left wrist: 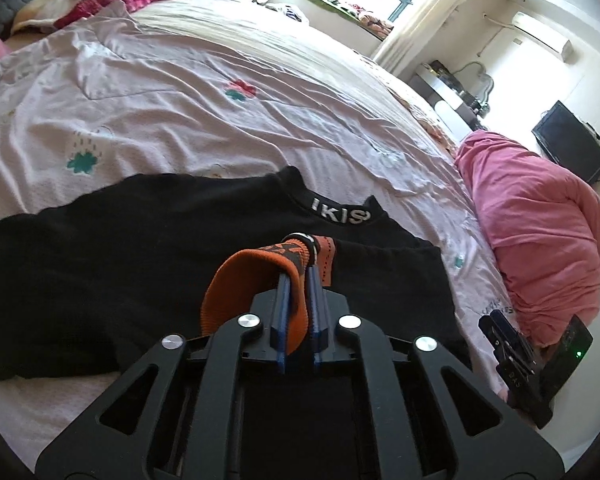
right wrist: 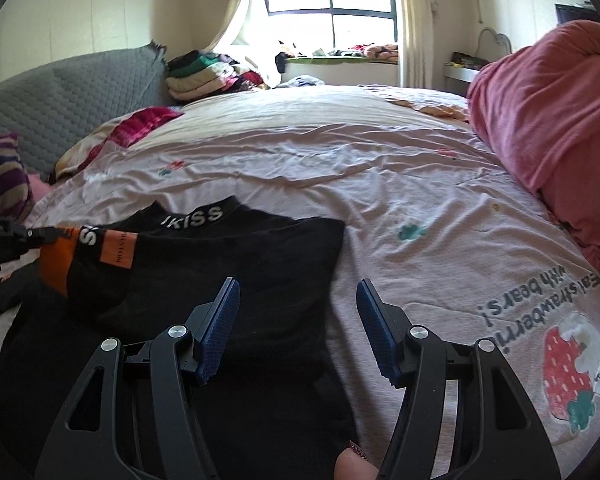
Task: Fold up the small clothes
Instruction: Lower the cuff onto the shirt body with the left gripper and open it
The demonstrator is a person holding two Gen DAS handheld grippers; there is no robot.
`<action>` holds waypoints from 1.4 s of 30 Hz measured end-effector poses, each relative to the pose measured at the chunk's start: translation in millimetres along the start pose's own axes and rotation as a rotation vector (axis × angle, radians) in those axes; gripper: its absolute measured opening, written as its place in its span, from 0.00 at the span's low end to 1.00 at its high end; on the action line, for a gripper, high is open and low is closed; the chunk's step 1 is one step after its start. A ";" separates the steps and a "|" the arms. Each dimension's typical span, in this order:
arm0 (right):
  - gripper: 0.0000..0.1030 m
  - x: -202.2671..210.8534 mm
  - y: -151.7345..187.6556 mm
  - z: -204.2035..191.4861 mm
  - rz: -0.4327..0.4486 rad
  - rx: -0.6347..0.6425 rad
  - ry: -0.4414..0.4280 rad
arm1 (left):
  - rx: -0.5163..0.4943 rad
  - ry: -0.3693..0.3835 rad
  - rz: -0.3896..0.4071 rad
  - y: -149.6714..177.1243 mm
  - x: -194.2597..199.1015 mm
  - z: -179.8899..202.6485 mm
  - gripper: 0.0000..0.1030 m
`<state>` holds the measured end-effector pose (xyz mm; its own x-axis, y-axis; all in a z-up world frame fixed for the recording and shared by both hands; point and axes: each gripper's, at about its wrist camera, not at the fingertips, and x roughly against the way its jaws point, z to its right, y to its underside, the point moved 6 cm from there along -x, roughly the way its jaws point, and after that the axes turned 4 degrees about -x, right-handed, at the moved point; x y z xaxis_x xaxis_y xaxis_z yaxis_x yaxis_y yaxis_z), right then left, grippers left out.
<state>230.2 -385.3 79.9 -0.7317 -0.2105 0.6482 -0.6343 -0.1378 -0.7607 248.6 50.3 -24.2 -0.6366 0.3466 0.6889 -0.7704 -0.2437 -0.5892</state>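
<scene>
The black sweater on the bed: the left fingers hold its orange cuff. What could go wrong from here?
1. The left gripper pinches only the thin edge of the orange cuff, so the cuff may slip out if it is pulled.
2. The right gripper is open and holds nothing, so the black sweater may drag or bunch when the sleeve moves.
3. The bedsheet is wrinkled, so the fold may come out uneven.

Stuff you can't really make out here

The black top (right wrist: 228, 280) runs off the left edge and under the right gripper's (right wrist: 298, 312) frame, so its hem is hidden. The orange cuff (left wrist: 260, 284) is half swallowed by the left gripper (left wrist: 298, 280); its label text (right wrist: 122, 250) is too small to read.
</scene>
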 end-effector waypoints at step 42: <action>0.71 -20.7 19.5 -9.9 -0.165 -0.036 -0.046 | -0.118 -0.207 -0.119 43.3 -18.1 -11.3 0.42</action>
<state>230.5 -374.0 52.0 -0.6056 -0.2317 0.7613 -0.7538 -0.1397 -0.6421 227.2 43.7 -67.0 -0.5453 0.1708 0.8206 -0.8382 -0.1011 -0.5359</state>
